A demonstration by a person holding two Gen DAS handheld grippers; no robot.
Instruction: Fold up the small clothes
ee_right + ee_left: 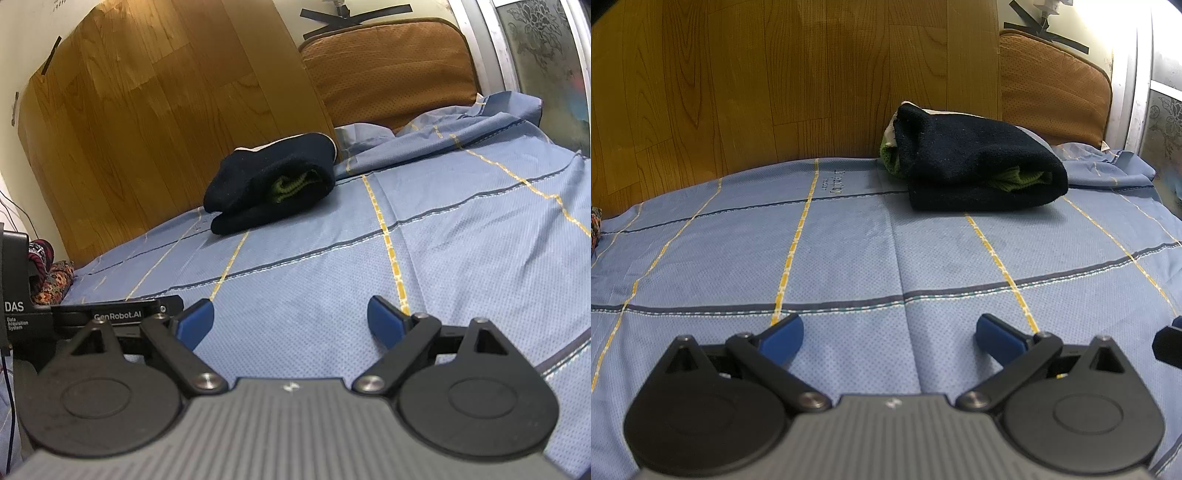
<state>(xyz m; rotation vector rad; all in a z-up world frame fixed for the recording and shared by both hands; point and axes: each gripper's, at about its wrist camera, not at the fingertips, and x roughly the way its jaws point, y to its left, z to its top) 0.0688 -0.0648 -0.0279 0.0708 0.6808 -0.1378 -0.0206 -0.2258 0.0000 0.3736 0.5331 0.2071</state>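
I see my left hand-held gripper [890,338] low over the blue checked sheet [849,258]. Its two blue fingers [785,338] are spread wide apart and hold nothing. My right hand-held gripper [290,325] is the same, spread wide and holding nothing, just above the sheet. The folded dark clothes [979,162] lie on the sheet at about 1 o'clock from the left gripper, well apart from it. From the right gripper the pile [271,184] is at about 11 o'clock. A bit of green peeks out of the fold. A wooden board [775,81] stands behind the pile, with a brown cushion [388,66] beside it.
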